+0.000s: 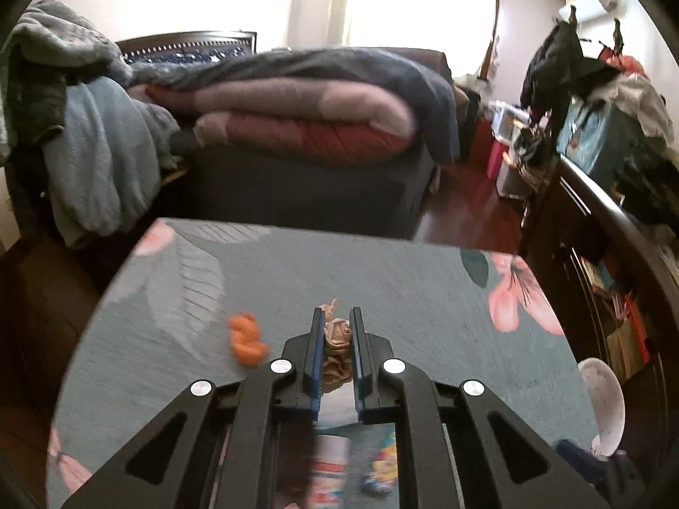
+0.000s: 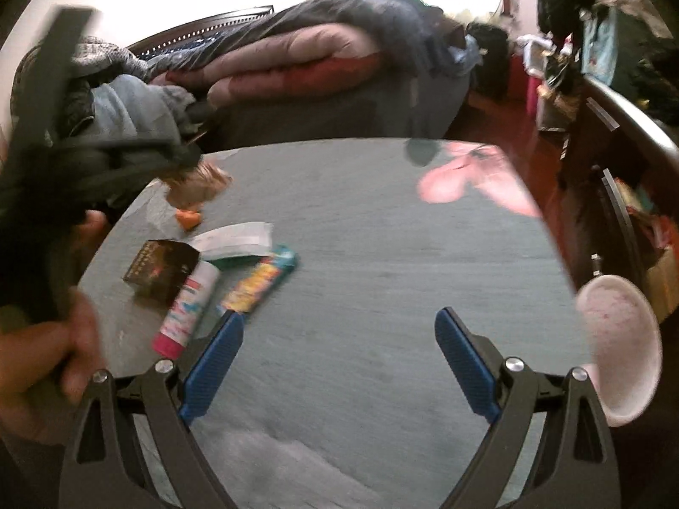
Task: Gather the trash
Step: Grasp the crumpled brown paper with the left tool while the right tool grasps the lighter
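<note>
My left gripper (image 1: pixel 336 318) is shut on a crumpled brown wad of paper (image 1: pixel 337 354) and holds it above the grey flowered table (image 1: pixel 382 280). The same wad (image 2: pixel 199 186) shows at the left gripper's tip in the right wrist view. An orange scrap (image 1: pixel 247 339) lies on the table left of it, also seen in the right wrist view (image 2: pixel 189 218). My right gripper (image 2: pixel 339 326) is open and empty over the table's near part. A dark box (image 2: pixel 159 269), a white tube (image 2: pixel 186 307), a colourful wrapper (image 2: pixel 259 282) and a white paper (image 2: pixel 237 235) lie left of it.
A pink-white bowl (image 2: pixel 615 339) sits at the table's right edge, also in the left wrist view (image 1: pixel 602 407). A bed with folded quilts (image 1: pixel 305 114) stands behind the table. A dark wooden cabinet (image 1: pixel 602 233) runs along the right. Clothes hang at the back right.
</note>
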The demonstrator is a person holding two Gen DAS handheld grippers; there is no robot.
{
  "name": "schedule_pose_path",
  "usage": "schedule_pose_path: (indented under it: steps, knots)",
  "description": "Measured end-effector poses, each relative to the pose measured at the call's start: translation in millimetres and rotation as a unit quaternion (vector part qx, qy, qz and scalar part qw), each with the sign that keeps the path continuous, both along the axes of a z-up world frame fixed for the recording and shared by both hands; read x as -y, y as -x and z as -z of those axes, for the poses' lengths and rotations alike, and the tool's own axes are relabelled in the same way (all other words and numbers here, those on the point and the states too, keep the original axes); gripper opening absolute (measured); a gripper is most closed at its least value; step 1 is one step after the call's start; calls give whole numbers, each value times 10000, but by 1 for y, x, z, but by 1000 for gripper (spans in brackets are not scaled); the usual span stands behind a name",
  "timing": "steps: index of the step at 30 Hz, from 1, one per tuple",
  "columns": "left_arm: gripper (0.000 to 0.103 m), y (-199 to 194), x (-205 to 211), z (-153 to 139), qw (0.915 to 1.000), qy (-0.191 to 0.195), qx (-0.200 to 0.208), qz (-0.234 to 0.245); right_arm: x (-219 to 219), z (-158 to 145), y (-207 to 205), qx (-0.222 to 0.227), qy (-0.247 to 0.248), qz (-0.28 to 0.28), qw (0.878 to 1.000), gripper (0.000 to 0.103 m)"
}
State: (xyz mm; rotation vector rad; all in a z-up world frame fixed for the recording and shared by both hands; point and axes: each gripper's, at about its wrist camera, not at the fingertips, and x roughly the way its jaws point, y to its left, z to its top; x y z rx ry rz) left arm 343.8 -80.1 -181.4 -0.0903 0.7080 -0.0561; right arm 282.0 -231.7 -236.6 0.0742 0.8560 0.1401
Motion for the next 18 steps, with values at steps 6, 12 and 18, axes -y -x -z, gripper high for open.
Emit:
schedule_pose_path:
  steps: [6, 12, 18]
  knots:
    - [12, 10, -32, -13, 9997, 67, 191, -96, -34, 18, -32, -313, 123, 68, 9994, 81]
    - [12, 11, -49, -10, 9996, 176, 182, -95, -54, 29, -48, -527, 371, 167, 9978, 75]
    - [12, 13, -52, -7, 9996, 205, 179, -39, -68, 34, -52, -545, 620, 165, 9965, 62]
